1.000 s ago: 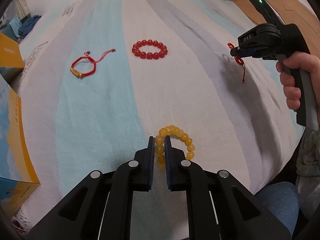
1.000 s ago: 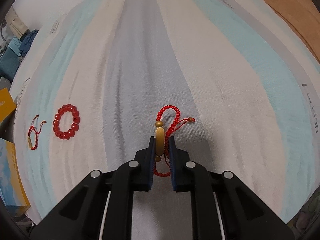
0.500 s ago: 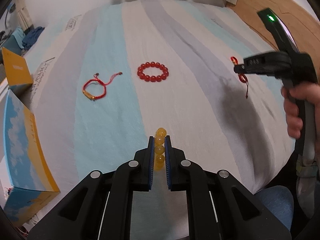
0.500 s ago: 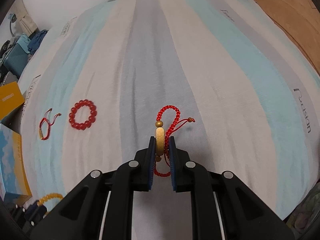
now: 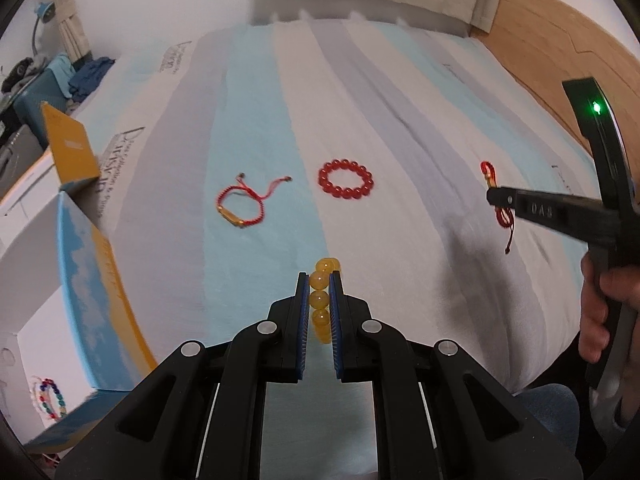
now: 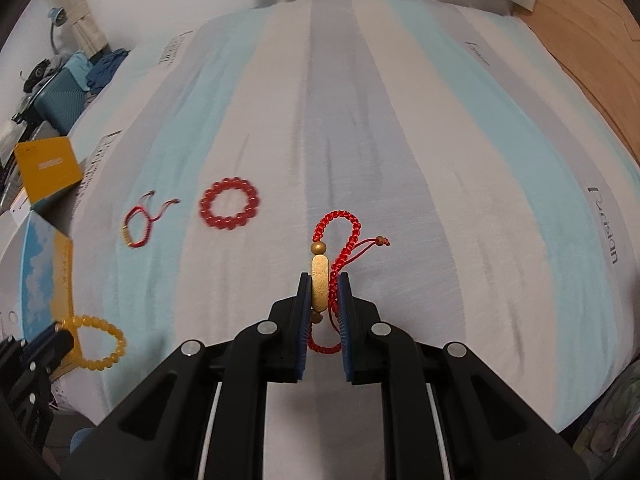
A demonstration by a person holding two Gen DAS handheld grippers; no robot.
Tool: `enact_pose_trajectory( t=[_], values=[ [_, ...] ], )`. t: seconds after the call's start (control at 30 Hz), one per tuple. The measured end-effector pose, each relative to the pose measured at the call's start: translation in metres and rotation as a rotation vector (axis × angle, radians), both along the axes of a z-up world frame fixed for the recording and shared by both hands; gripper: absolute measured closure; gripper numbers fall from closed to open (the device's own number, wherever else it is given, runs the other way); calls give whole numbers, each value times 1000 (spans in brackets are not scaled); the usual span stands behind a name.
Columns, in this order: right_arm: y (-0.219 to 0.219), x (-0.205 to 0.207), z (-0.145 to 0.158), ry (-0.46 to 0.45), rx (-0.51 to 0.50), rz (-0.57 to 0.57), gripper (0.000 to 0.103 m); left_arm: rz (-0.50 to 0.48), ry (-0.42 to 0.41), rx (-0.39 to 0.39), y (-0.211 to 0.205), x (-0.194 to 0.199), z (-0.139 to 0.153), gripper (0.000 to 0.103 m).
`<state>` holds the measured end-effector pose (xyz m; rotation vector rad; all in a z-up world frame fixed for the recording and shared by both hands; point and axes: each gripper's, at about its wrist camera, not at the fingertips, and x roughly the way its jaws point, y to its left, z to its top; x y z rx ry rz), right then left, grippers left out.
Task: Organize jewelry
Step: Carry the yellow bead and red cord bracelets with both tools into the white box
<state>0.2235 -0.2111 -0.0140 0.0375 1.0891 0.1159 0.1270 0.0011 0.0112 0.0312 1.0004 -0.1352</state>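
Transport step: left gripper (image 5: 319, 280) pinches the yellow glass-bead bracelet (image 5: 321, 300), right gripper (image 6: 325, 284) pinches the red braided cord bracelet (image 6: 334, 256), both above the striped bedsheet (image 6: 440, 160). Next likely carrying them to the open blue-and-yellow cardboard box (image 5: 80, 264).

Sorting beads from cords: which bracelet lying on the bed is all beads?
The red bead bracelet; the red cord bracelet beside it is braided string with a gold bar.
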Motion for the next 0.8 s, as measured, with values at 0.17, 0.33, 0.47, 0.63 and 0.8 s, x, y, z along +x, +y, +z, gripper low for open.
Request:
enact_pose_trajectory(
  t=[0.17, 0.33, 0.47, 0.63, 0.8],
  values=[
    [25, -14, 13, -15, 6, 37, 91, 43, -20, -10, 23, -5, 16, 94],
    [50, -27, 29, -30, 16, 76, 91, 78, -37, -6, 47, -12, 30, 94],
    [73, -32, 38, -38, 21, 108, 91, 104, -58, -4, 69, -21, 45, 94],
    [105, -39, 50, -52, 20, 149, 91, 135, -67, -2, 97, -31, 56, 94],
    [141, -48, 61, -66, 20, 196, 91, 177, -80, 6, 129, -44, 68, 94]
  ],
)
